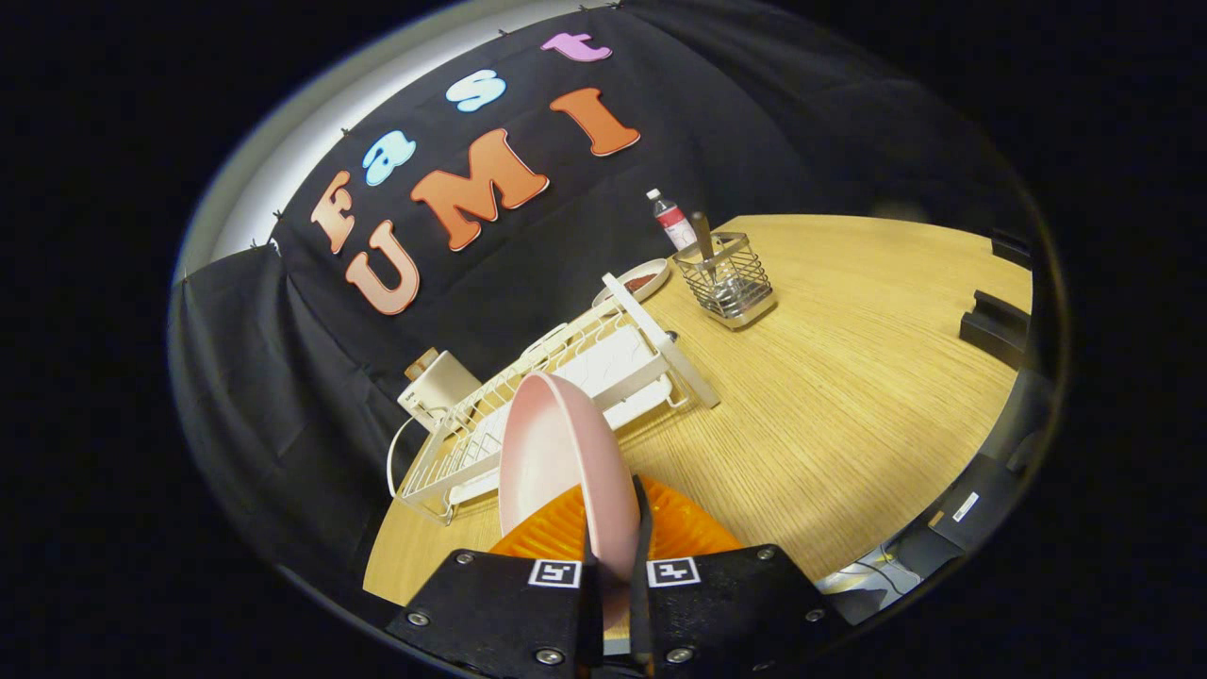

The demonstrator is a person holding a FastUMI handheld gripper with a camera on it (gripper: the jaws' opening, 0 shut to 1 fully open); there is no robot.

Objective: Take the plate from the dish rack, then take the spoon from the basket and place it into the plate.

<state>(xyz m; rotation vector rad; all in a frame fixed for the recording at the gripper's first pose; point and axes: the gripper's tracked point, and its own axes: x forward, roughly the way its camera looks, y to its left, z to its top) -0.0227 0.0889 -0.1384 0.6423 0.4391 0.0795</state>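
The jaws are nearly closed, their two dark fingers (642, 538) pressed against either face of a pink plate (561, 462), gripping it by its rim. The plate stands on edge between the jaws and rises ahead of them, its hollow side turned to the left. It appears lifted clear of the white dish rack (566, 387), which lies just beyond it on the wooden tabletop (849, 396); whether the plate's far edge still touches the rack cannot be told.

Directly behind the plate, low and close to the jaws, sits an orange ribbed thing (688, 528), partly hidden by the plate and the gripper body; what it is cannot be made out.

The dish rack stretches away from the jaws towards the back of the tabletop. To its left, near the cloth wall, stands a white boxy thing (438, 387) with a brown top. At the far end of the rack lies a small dish (641, 281) with something reddish in it.

Further ahead and to the right of the jaws, well apart from the plate, stands a wire basket (726, 278). A dark handle, the spoon (703, 236), sticks up out of it, leaning slightly. Just behind the basket a small bottle (671, 220) with a red label stands upright.

Off to the far right, black blocks (995, 325) rest at the tabletop's edge.
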